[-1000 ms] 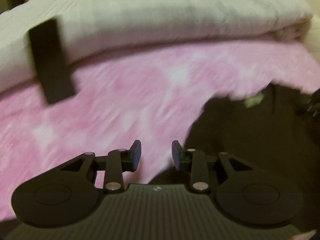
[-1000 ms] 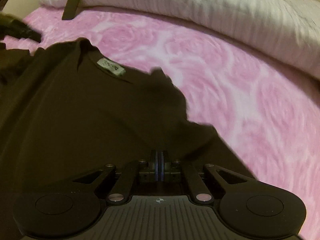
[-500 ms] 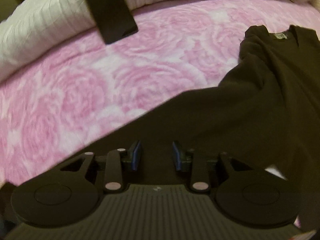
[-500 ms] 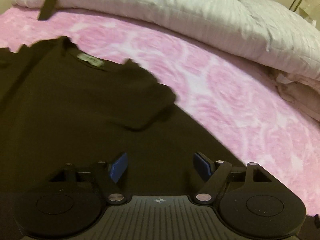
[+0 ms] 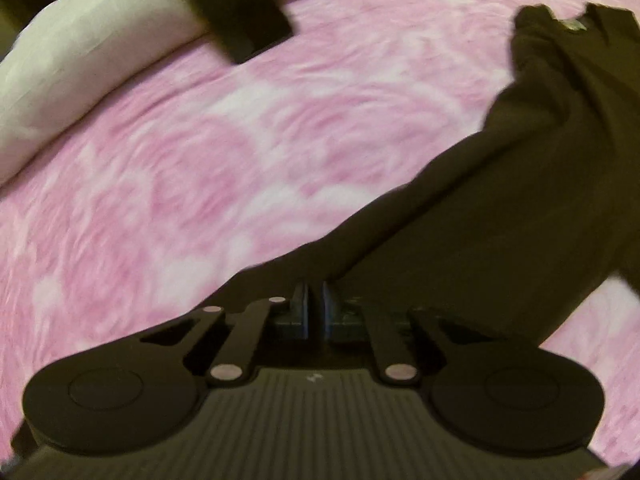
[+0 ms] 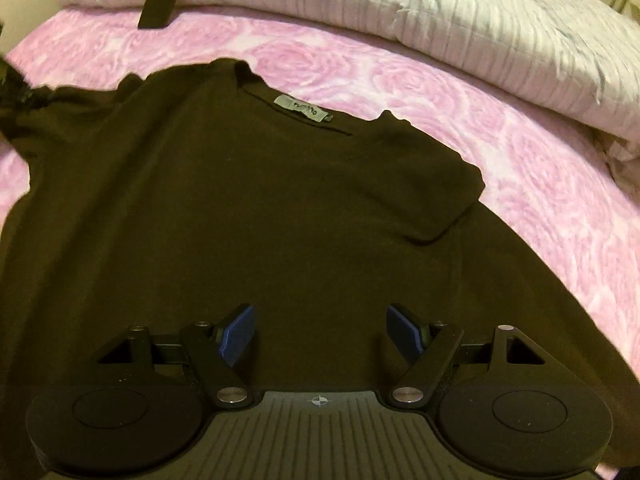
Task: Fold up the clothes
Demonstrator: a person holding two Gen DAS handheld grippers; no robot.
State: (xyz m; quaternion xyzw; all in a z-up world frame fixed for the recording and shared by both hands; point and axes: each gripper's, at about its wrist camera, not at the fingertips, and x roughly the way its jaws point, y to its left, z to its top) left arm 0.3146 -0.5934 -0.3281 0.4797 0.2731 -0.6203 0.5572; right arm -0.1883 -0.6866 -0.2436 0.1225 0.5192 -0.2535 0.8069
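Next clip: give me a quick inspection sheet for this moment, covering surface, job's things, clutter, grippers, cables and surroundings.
Surface: pink rose-patterned blanket on a bed.
Job's things: dark brown T-shirt lying flat, right sleeve folded inward, neck label showing.
Clutter: flat black rectangular object at the blanket's far edge.
Grippers: left gripper has just been closing, jaws nearly together at the shirt's edge, grip unclear; right gripper open above the shirt.
Cables: thin dark line at the right view's top edge, unclear.
Surroundings: white ribbed quilt bunched behind.
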